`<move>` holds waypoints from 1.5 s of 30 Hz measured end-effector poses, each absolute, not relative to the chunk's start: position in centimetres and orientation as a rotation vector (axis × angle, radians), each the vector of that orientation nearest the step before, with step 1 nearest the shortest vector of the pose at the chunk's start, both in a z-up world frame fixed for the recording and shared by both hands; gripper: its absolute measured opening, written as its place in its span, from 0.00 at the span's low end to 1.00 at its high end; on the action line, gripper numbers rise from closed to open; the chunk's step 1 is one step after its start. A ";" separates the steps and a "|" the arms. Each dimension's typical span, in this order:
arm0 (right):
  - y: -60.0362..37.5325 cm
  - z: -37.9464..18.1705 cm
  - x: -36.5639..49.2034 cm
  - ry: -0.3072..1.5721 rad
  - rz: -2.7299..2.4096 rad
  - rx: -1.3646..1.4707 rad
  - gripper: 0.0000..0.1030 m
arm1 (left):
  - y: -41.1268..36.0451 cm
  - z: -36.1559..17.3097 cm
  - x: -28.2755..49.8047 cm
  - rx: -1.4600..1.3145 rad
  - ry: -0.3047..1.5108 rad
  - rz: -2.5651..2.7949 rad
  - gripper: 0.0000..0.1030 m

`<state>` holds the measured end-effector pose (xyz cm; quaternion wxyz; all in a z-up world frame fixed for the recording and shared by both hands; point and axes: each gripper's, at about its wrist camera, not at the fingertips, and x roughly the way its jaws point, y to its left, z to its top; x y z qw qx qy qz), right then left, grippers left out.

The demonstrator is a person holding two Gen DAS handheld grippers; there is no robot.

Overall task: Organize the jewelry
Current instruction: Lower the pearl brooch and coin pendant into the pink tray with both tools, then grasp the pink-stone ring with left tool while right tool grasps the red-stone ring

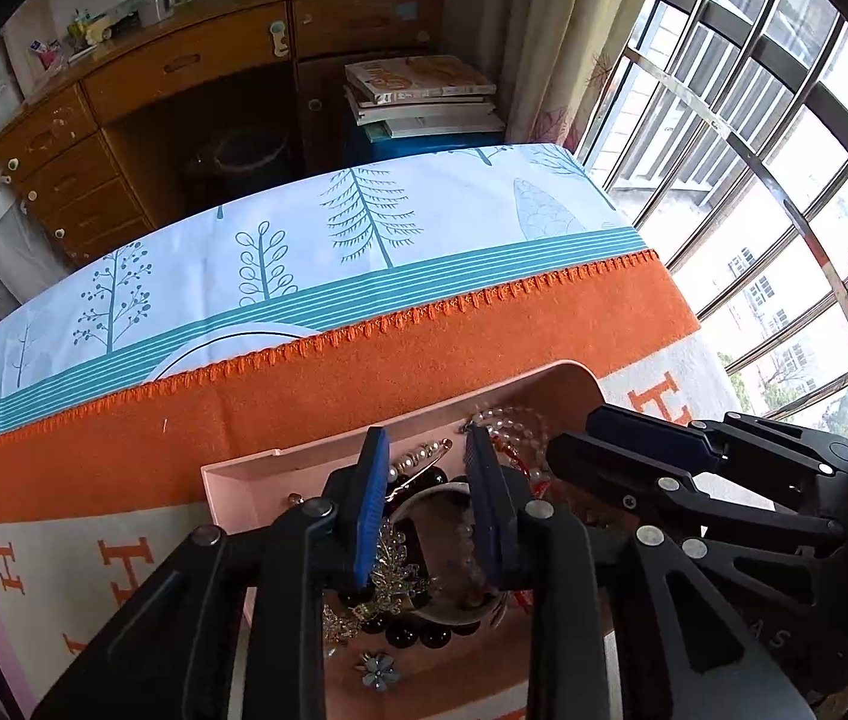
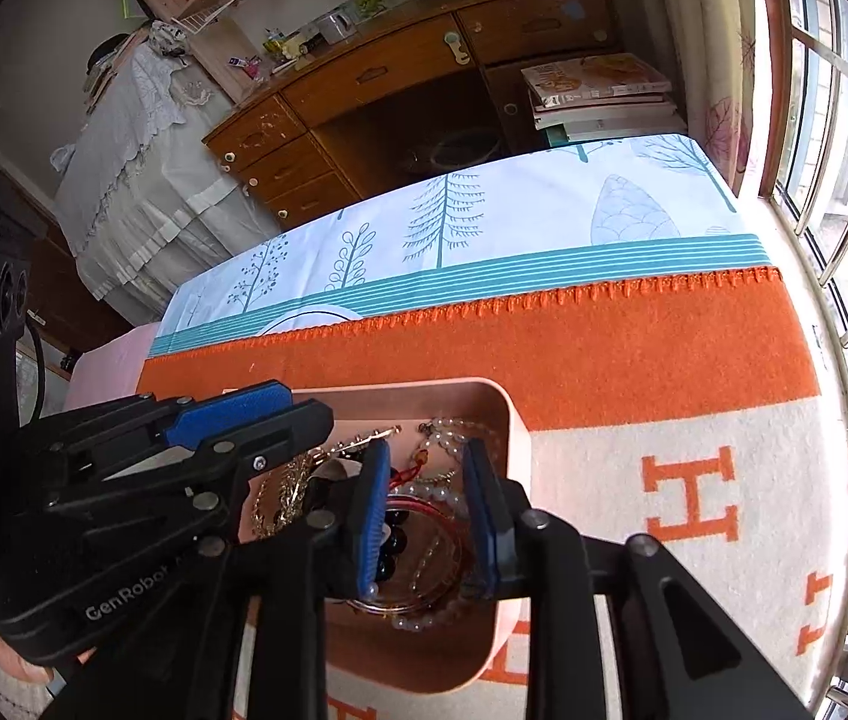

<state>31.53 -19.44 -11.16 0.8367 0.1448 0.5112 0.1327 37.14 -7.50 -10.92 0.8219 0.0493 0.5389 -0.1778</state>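
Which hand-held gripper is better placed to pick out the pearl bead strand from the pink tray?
Right. The right hand-held gripper hovers open over the pearl bead strand; the left hand-held gripper hovers over the gold brooch.

Beyond your worktop (image 2: pixel 634 354), with its orange-and-cream blanket and tree-print cloth (image 2: pixel 484 222), stands a wooden desk (image 2: pixel 376 78) with drawers against the far wall. To its right you see a stack of books (image 2: pixel 598 96), a patterned curtain (image 1: pixel 568 30) and a barred window (image 1: pixel 754 120) letting in daylight. At far left hangs white lace fabric (image 2: pixel 142 168).
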 end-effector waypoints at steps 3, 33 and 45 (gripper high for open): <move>-19.9 -11.0 31.0 1.073 0.283 0.332 0.25 | -7.0 -10.8 36.5 0.097 1.153 -0.364 0.29; -16.6 -7.0 11.9 0.933 0.448 0.214 0.25 | 1.9 -5.4 12.8 0.049 0.979 -0.296 0.85; -12.4 -13.1 7.5 0.992 0.533 -0.002 0.25 | 5.9 -11.5 7.8 -0.101 0.970 -0.110 0.85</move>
